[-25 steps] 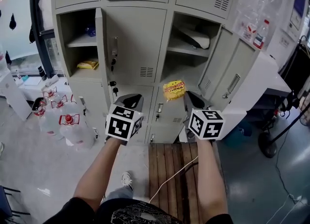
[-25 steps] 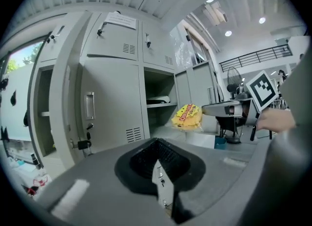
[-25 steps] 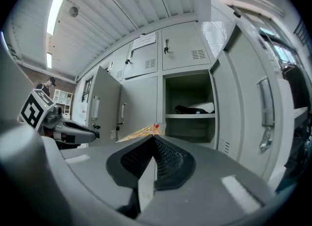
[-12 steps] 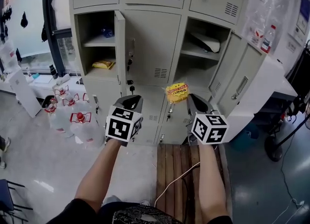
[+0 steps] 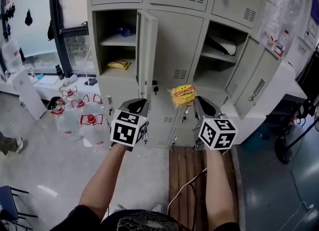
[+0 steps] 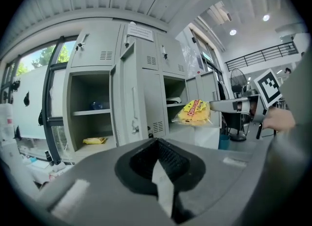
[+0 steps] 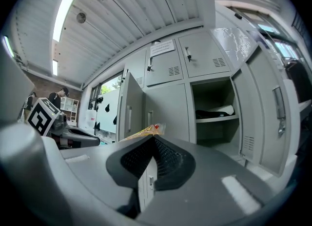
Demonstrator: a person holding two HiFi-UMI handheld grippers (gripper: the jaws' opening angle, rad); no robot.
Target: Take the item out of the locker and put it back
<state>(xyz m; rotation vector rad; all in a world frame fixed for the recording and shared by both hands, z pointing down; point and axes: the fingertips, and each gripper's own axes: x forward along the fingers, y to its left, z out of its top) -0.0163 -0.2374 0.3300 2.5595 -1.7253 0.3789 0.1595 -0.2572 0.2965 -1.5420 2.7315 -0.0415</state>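
Head view gives us the grey locker bank (image 5: 174,40) first, filling the upper frame. 2 of its compartments stand open: 1 at the left, its door (image 5: 148,50) swung out toward us, and 1 at the right, its door panel (image 5: 254,75) hanging wide. Below the lockers we see a wooden slatted platform (image 5: 187,170) on the floor under our right arm. A cluster of large red-capped water bottles (image 5: 82,120) stands off to the left.

We hold our left gripper (image 5: 134,108) out in front of the lockers. Its jaws are pressed together with nothing between them, as the left gripper view shows. Our right gripper (image 5: 198,104) is level with it, near but apart. Its jaws are closed on the edge of a yellow snack packet (image 5: 183,95), which hangs in the air outside the lockers, in front of the closed doors between the 2 open compartments.

A dark-and-white item (image 5: 225,45) lies on the right compartment's shelf. A 2nd yellow packet (image 5: 119,64) lies on the lower shelf of the left compartment.
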